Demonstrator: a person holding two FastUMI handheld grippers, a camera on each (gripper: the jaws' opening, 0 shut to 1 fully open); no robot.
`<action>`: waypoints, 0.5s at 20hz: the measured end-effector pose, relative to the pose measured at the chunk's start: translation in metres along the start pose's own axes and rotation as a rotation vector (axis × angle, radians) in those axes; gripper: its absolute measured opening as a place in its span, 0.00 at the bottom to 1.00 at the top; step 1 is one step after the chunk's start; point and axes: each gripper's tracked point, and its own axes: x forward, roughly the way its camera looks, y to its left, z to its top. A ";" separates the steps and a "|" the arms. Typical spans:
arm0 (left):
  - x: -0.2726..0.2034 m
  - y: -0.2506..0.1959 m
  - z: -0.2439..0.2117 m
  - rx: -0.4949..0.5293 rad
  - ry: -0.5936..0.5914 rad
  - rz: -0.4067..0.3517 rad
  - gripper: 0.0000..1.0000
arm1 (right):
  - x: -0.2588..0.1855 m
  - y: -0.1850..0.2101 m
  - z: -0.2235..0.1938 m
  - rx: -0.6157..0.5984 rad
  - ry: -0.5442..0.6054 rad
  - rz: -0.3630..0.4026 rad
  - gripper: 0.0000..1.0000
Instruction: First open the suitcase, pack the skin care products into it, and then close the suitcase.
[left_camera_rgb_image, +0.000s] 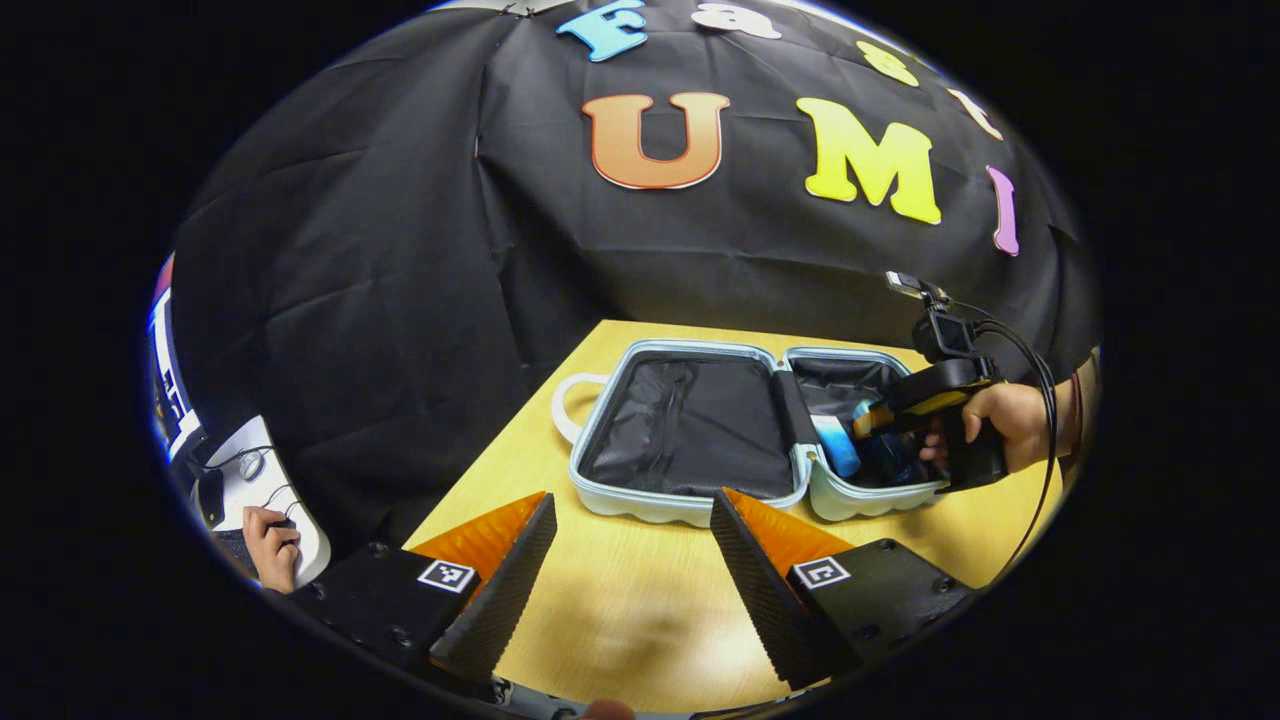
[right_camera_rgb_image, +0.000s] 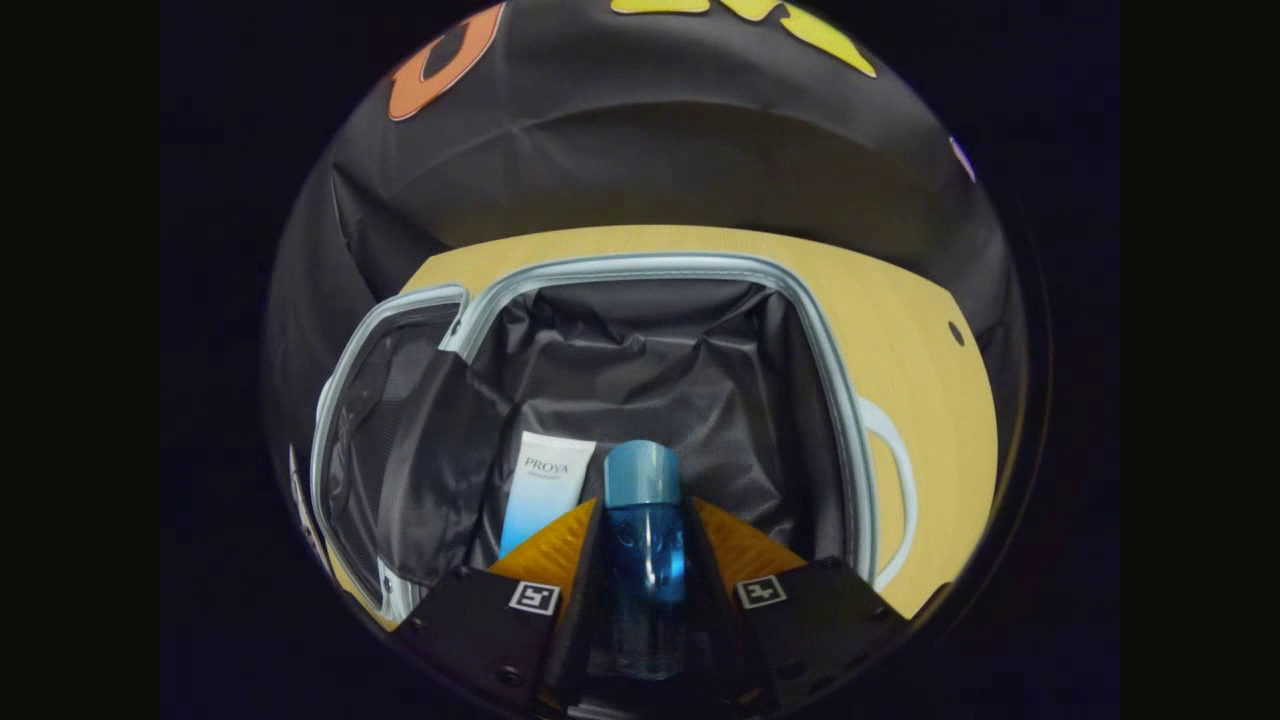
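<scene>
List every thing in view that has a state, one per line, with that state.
suitcase: open, both halves lying flat on the table.
blue bottle: clamped between the right gripper's fingers, over the suitcase's right half.
white tube: lying inside the same half.
left gripper: open, empty, above the table.
right gripper: shut on the blue bottle.

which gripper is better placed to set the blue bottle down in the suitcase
The right gripper: it grips the translucent blue bottle over the pale blue hard-shell suitcase, beside the white-and-blue tube. The left gripper hovers open over the wooden table, short of the case.
</scene>
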 end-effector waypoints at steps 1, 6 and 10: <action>0.005 0.002 0.000 -0.001 -0.004 -0.002 0.99 | -0.003 0.004 -0.001 -0.003 0.006 0.005 0.48; 0.035 0.028 0.005 -0.101 0.011 -0.004 0.99 | -0.057 0.013 0.029 -0.008 -0.101 0.073 0.67; 0.083 0.052 0.014 -0.289 0.031 -0.009 0.99 | -0.134 0.001 0.064 -0.009 -0.242 0.096 0.75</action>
